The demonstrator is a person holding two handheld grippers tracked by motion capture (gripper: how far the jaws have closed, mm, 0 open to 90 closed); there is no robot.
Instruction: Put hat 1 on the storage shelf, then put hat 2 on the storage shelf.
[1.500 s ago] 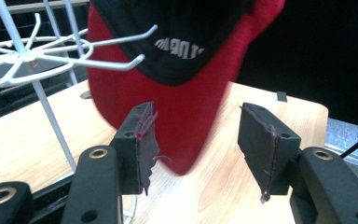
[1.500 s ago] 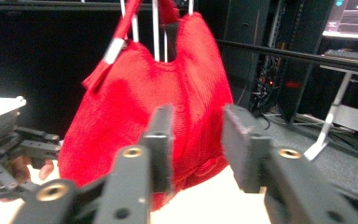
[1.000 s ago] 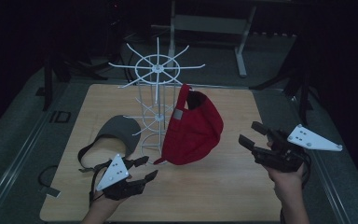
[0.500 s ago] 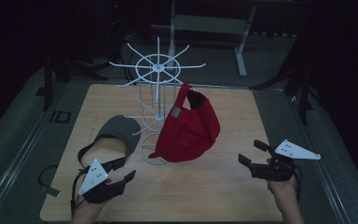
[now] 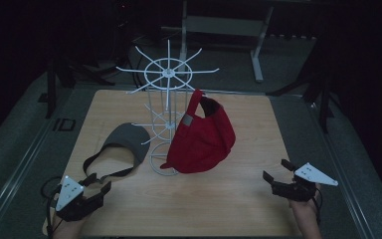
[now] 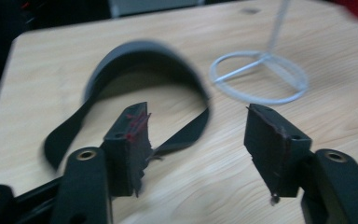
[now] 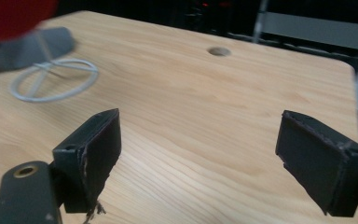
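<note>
A red cap hangs by its back strap on a white wire rack in the middle of the wooden table. A grey visor lies flat to the left of the rack's ring base, its black strap trailing toward me. My left gripper sits low at the near left corner, just short of that strap; its jaws have just been opening and nothing is between them. My right gripper hovers low at the near right, and its jaws, which have just been opening, stand wide and empty.
A round hole is cut in the tabletop toward the far side. Dark floor and a grey metal frame lie beyond the table. Bare wood stretches between my two grippers along the near edge.
Both grippers have sunk toward the table's near edge; the left one also slid left, away from the rack. The right jaws spread wider. The red cap stays on the rack.
</note>
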